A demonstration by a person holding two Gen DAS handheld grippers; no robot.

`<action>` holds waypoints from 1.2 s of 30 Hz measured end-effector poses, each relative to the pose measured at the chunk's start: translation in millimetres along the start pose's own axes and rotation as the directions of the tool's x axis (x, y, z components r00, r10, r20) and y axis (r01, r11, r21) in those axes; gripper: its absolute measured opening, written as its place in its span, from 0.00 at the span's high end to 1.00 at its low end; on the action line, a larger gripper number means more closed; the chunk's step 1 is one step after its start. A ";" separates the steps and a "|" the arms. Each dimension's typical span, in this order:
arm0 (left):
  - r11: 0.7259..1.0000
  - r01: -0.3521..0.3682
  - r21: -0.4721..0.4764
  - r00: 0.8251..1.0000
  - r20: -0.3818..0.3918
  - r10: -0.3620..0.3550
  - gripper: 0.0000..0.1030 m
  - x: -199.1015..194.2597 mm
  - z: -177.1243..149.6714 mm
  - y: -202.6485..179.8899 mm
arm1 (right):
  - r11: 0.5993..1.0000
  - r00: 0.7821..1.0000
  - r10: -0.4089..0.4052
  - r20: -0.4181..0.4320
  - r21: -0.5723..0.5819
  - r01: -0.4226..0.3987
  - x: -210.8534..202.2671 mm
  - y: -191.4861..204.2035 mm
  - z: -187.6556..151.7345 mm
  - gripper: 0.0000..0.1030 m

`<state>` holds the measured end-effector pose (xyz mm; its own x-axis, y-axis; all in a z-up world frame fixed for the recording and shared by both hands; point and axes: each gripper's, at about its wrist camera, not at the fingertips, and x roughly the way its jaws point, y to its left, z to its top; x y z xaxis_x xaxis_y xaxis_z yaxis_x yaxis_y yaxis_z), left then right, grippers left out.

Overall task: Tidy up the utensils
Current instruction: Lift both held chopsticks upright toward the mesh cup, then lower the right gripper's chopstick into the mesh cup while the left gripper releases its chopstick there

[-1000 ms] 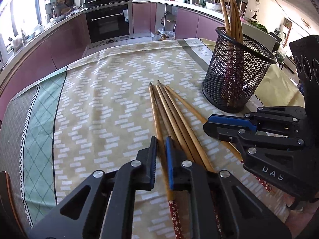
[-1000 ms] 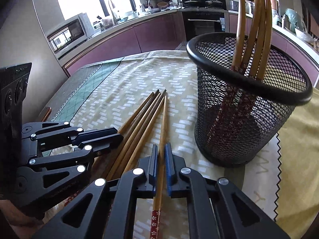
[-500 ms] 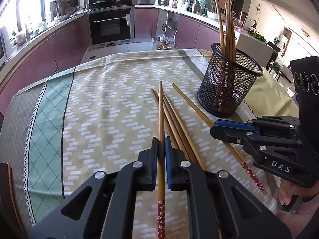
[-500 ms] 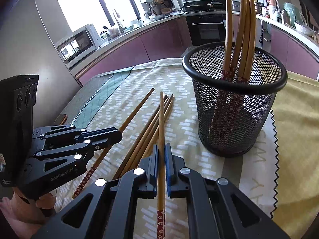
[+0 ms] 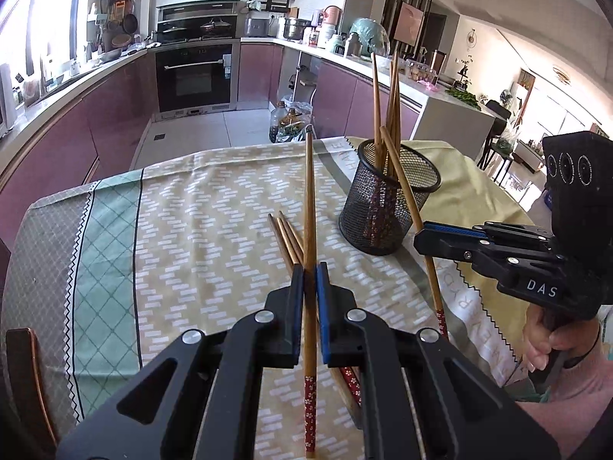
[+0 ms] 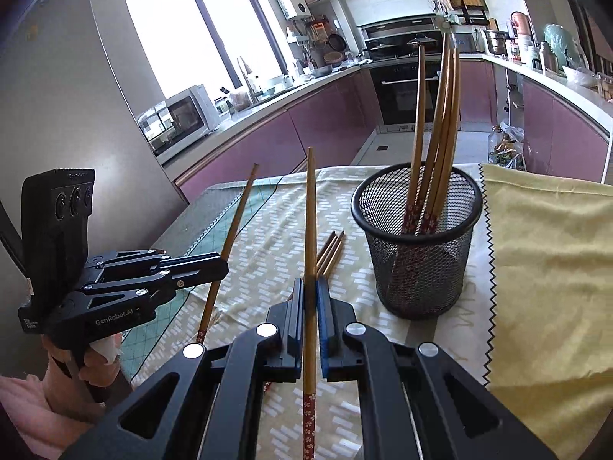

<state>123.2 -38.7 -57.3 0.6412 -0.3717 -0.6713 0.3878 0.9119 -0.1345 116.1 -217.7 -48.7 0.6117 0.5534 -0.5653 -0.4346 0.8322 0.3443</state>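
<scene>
You have a chopstick in each gripper. The left gripper (image 5: 310, 295) is closed tight on one bamboo chopstick (image 5: 309, 207), pinched on the bare wood a little above its red flower-patterned end, tip pointing away from you, to the left of the mesh holder (image 5: 390, 199). The right gripper (image 6: 311, 306) is clamped the same way on a second chopstick (image 6: 310, 222), also left of the holder and near it, raised off the worktop (image 6: 268, 237).

These sticks are light, stiff and thin, and smooth enough to swivel between the pads, so that hold near the patterned end leaves a long free length that will swing; expect it to pivot if the tip knocks the rim. The holder itself looks light and could tip or slide if you push a stick against its wall, so come in from above.

Four chopsticks (image 6: 436, 130) already stand in the holder, patterned ends down. A few more (image 5: 285, 234) lie together on the tablecloth (image 5: 191, 230) just left of the holder, under your left gripper.

Readable writing: "DAS" on the side of the right gripper as the left camera sees it, and "GenRobot.AI" on the left gripper as the right camera sees it. The cloth under the holder carries large printed letters, only partly legible.
</scene>
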 end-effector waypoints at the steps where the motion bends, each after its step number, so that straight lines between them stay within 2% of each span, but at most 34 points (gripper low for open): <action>1: 1.000 0.009 0.004 1.000 0.011 -0.009 0.93 -5.4 1.8 -1.7 | 1.000 1.000 0.003 0.013 0.004 -0.003 -4.9 -1.7 1.8 0.94; 13: 0.998 0.054 0.037 0.989 0.136 -0.058 0.93 -52.0 32.9 -18.3 | 1.000 0.991 0.005 0.136 -0.004 -0.005 -43.3 -11.6 24.7 0.94; 22: 0.997 0.070 0.045 0.973 0.219 -0.078 0.93 -61.2 66.3 -31.6 | 0.999 0.978 0.001 0.207 -0.042 0.008 -66.3 -14.0 50.6 0.94; 30: 0.993 0.091 0.077 0.951 0.288 -0.110 0.93 -68.6 102.4 -53.0 | 0.997 0.958 -0.021 0.285 -0.071 0.043 -88.9 -14.3 75.3 0.94; 36: 0.991 0.091 0.096 0.942 0.314 -0.117 0.93 -65.3 123.2 -68.2 | 0.994 0.947 -0.036 0.320 -0.083 0.066 -95.0 -18.6 89.2 0.94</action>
<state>136.5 -98.0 85.5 0.7669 -0.5112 -0.3879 0.5060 0.8535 -0.1246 124.9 -282.7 65.5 0.8061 0.5054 -0.3079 -0.4470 0.8609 0.2428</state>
